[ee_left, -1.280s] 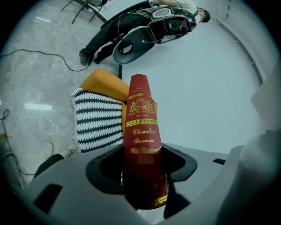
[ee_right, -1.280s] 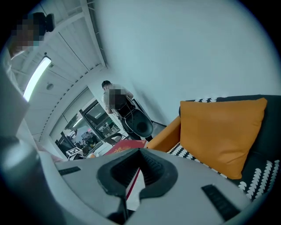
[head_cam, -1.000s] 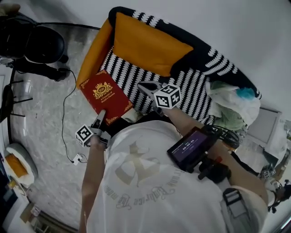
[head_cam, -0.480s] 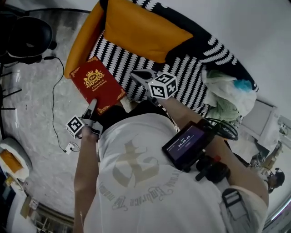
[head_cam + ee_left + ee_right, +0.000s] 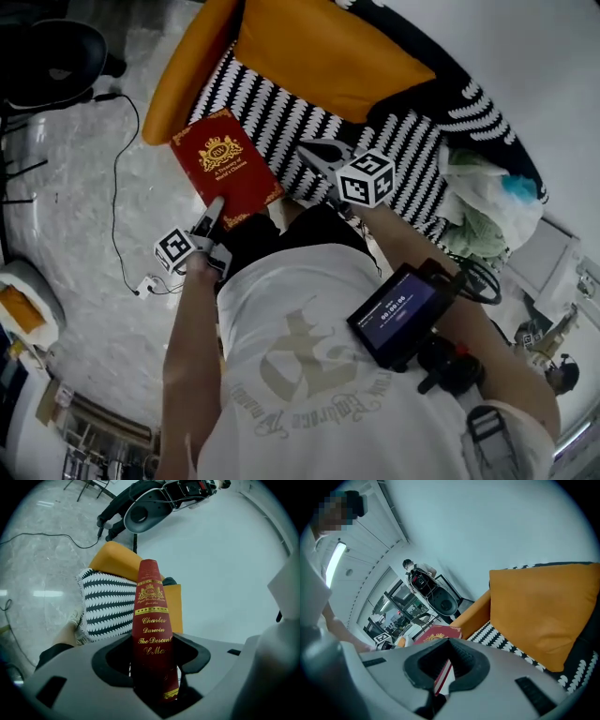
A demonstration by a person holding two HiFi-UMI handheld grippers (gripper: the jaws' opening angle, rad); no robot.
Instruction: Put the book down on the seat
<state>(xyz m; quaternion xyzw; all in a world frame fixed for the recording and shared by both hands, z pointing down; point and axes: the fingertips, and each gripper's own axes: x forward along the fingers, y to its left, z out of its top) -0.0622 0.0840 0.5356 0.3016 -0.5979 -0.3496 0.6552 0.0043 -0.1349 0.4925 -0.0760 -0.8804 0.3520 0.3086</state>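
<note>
Book in red and gold, pinched at its near corner by the left tool, jaws wide and clamped across the spine, and it hangs just off the front edge of the striped seat, half over the floor. The right tool hovers beside it over the stripes, jaws spread, nothing in them as far as I can see. Now, the trick here, I'd say, is placement before release: carry it further in over the stripes so no corner overhangs the front lip. Level the cover with the seat too, because a one-corner hold lets the far end droop. Watch the orange cushion at the back and the orange arm on the side; land short of both, flat on the stripes. Only spread those left jaws once the weight sits on the fabric. The free tool could steady the far edge if it slides.
</note>
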